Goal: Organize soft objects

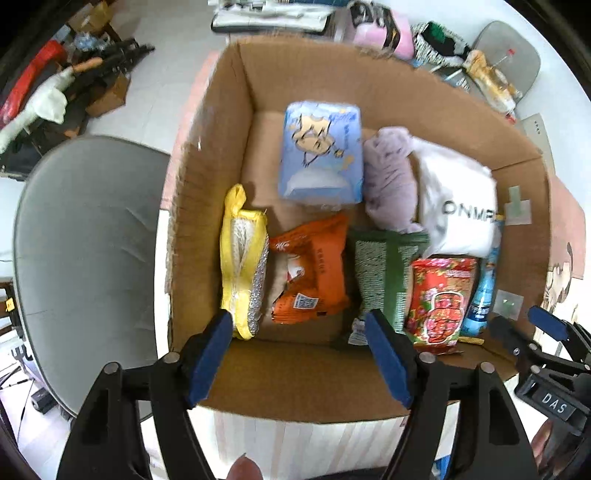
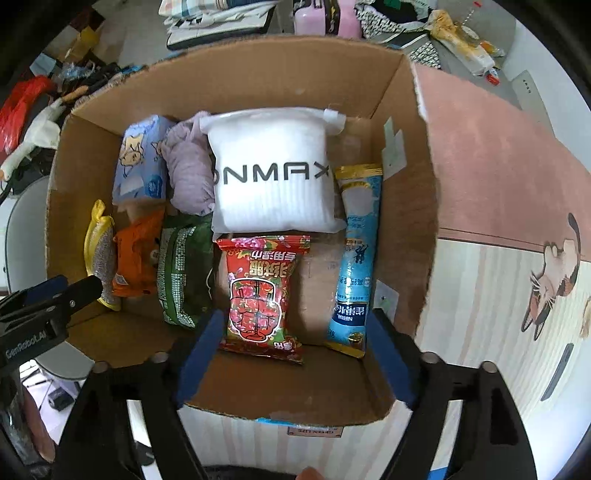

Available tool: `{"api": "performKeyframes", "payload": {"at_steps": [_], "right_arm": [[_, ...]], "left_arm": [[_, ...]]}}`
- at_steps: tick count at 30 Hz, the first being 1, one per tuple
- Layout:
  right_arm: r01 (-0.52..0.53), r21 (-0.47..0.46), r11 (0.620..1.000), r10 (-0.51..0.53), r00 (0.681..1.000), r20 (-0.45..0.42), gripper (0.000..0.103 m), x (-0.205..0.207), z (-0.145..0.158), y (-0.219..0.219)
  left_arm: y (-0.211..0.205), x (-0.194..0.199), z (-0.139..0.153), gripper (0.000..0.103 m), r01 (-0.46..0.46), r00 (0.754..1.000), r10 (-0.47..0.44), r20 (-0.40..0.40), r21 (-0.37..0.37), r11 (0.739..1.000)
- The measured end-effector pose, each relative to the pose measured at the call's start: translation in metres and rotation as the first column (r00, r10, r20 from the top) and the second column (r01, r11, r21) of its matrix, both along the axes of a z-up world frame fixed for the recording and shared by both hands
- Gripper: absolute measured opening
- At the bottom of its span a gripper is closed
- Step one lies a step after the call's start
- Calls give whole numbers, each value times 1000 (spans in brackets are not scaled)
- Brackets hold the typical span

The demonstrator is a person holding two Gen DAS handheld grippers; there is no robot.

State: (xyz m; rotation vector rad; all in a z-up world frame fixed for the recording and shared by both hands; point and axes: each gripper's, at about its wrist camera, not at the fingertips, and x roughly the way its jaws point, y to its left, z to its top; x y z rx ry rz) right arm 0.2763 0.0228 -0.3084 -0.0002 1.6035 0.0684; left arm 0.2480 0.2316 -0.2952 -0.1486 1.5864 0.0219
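Observation:
An open cardboard box [image 1: 221, 122] [image 2: 406, 110] holds soft packs: a blue tissue pack [image 1: 320, 153] [image 2: 142, 162], a lilac cloth [image 1: 388, 181] [image 2: 188, 170], a white pouch [image 1: 458, 206] [image 2: 273, 173], a yellow scrubber [image 1: 242, 262] [image 2: 98, 251], an orange packet [image 1: 314, 269] [image 2: 136, 258], a green pack [image 1: 384, 269] [image 2: 181, 273], a red packet [image 1: 439, 299] [image 2: 262, 291] and a blue tube pack [image 1: 484, 291] [image 2: 354, 258]. My left gripper [image 1: 299, 332] is open and empty above the box's near edge. My right gripper [image 2: 295, 332] is open and empty above the red packet.
A grey chair [image 1: 85, 251] stands left of the box. Bags, clothes and a pink case [image 2: 325, 16] lie on the floor behind it. A pink and wood-pattern surface with a cat picture [image 2: 554, 280] lies to the right.

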Motion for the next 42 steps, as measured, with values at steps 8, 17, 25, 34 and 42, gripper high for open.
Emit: {"api": "performKeyframes", "payload": {"at_steps": [8, 17, 25, 34, 42], "right_arm": [[31, -1, 1000, -31, 998, 54, 103, -19, 14, -1], [81, -34, 996, -77, 992, 104, 103, -31, 26, -12], [88, -15, 996, -84, 977, 194, 103, -53, 76, -22], [53, 11, 999, -53, 932, 358, 103, -112, 180, -33], [38, 20, 999, -43, 875, 482, 103, -166, 262, -38]], "left_arm": [[-18, -19, 31, 101, 4, 992, -7, 126, 18, 1000], [-27, -20, 32, 101, 13, 990, -20, 140, 56, 998], [-38, -43, 81, 101, 16, 972, -28, 232, 52, 998], [-52, -94, 173, 101, 22, 925, -41, 378, 54, 998], [-58, -138, 241, 101, 19, 873, -49, 485, 66, 998]]}}
